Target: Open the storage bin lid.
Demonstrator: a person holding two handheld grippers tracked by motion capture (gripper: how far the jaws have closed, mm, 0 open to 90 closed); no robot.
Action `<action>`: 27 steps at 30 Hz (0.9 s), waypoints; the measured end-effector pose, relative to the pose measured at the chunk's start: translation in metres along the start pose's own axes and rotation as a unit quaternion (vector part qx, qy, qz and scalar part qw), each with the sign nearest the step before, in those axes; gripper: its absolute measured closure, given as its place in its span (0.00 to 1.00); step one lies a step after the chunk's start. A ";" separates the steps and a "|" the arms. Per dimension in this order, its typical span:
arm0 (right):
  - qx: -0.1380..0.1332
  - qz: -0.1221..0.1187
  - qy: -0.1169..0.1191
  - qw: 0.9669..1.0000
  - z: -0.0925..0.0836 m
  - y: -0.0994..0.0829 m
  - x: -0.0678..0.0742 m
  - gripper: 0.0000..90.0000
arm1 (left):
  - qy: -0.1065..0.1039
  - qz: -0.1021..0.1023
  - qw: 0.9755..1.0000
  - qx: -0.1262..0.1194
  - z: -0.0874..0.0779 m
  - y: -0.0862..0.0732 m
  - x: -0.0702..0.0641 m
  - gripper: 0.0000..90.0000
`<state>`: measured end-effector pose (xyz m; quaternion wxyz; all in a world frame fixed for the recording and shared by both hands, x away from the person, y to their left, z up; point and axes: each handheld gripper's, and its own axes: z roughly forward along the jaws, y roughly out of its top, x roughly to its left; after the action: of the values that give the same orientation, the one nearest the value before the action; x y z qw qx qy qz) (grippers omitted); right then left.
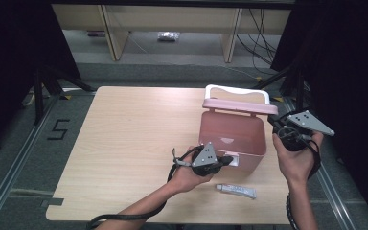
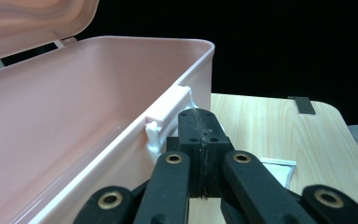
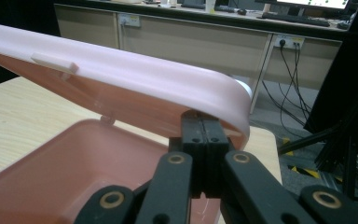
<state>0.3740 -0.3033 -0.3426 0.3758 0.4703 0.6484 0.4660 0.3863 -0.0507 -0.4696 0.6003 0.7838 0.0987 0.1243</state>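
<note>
While both tongs are sitting fully closed and gripping nothing, your left tongs (image 2: 200, 140) are nudging the white latch (image 2: 170, 116) of the pink box (image 1: 232, 139) at the counter's (image 1: 124, 143) right side, and your right tongs (image 3: 204, 140) are propping its raised lid (image 3: 121, 88). Judging by its look, the thin plastic is light, stiff and slippery; favour the rim.

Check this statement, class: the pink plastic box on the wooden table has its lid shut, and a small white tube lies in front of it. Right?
Not quite: the pink plastic box has its lid raised open, as the high view shows. The small white tube does lie in front.
</note>
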 end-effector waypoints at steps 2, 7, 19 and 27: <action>0.004 0.004 -0.001 1.000 0.000 0.001 0.001 1.00 | 0.000 -0.001 1.000 0.000 0.000 0.000 0.000 0.99; -0.010 -0.006 -0.004 1.000 0.004 0.003 -0.002 1.00 | 0.004 -0.005 1.000 -0.001 0.000 0.000 -0.001 0.99; -0.019 -0.001 -0.011 1.000 0.012 0.008 0.000 1.00 | 0.002 -0.003 1.000 0.000 0.000 0.000 0.000 0.99; -0.023 0.004 -0.015 1.000 0.018 0.011 0.000 1.00 | 0.000 -0.006 1.000 0.001 0.000 0.000 0.000 0.99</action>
<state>0.3939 -0.2972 -0.3372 0.3941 0.4713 0.6301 0.4750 0.3861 -0.0510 -0.4694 0.6004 0.7838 0.1034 0.1205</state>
